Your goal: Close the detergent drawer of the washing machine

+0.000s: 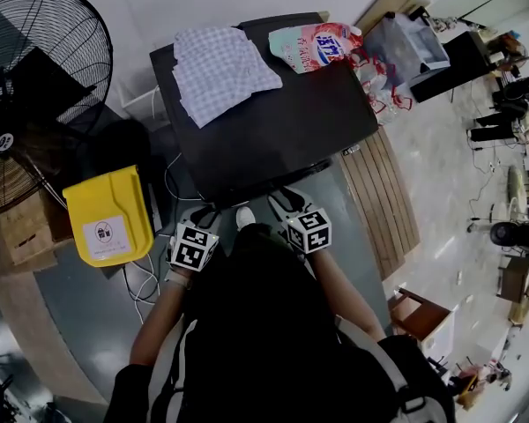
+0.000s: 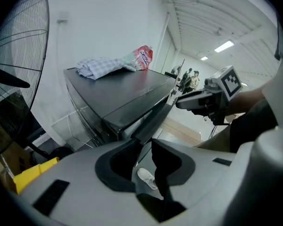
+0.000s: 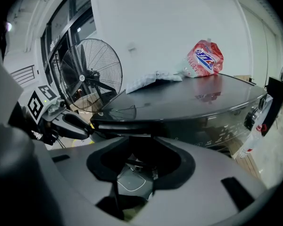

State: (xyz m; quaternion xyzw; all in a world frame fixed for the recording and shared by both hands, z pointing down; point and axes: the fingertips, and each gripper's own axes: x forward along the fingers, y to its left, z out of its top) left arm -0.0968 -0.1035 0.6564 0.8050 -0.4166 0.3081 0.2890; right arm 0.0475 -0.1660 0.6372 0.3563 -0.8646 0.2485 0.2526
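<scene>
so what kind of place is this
Probably a workshop or test lab, not a home: the washing machine stands on open floor beside a large industrial fan, with equipment scattered at the right.

Reads as a lab or test hall, not a home. Black washing machine (image 1: 273, 130) parked freestanding on grey floor (image 1: 79, 315), loose white cables (image 1: 145, 285) trailing beside it. Big black wire-cage pedestal fan (image 1: 31, 86), yellow plastic bin (image 1: 110, 218) and brown cardboard box (image 1: 22, 232) crowded at its left side. Slatted wooden board (image 1: 383, 196) along its right side. Tripods and dark equipment (image 1: 511, 113) scattered further off. High ribbed white ceiling (image 2: 212, 13) with strip lights (image 2: 224, 46), people (image 2: 191, 79) standing far down the hall. Only domestic touches: checked cloth (image 1: 220, 69) at back left corner of machine top, red-and-white detergent pouch (image 1: 317, 44) at its back edge.
</scene>
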